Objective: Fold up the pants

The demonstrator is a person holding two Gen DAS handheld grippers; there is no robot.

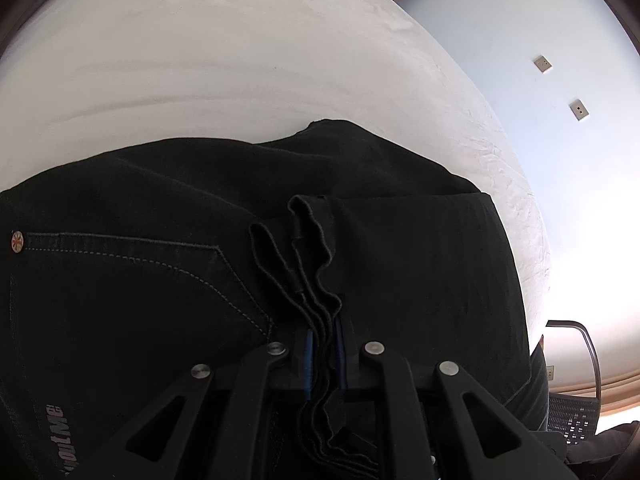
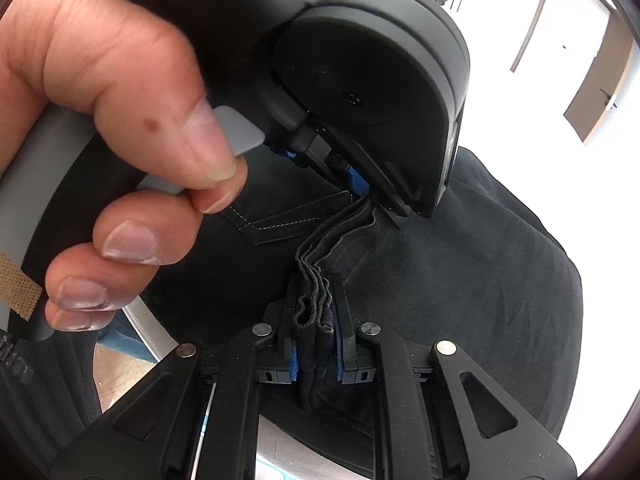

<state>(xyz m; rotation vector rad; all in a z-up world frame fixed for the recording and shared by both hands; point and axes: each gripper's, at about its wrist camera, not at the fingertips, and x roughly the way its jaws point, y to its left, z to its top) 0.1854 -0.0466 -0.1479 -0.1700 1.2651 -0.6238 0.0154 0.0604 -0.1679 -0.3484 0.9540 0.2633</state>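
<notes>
Now both claws (image 1: 324, 354) (image 2: 316, 344) pinch the black pants' (image 1: 400, 260) stacked hems, seemingly.

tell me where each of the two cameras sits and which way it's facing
Left wrist: sits on the left gripper, looking down along its fingers at black pants on a white surface, a bunched edge pinched between its blue pads.
Right wrist: sits on the right gripper, looking down at the pants; shows the person's hand holding the left gripper's handle.
Shared: the same stacked pants edge, clamped by both grippers.
</notes>
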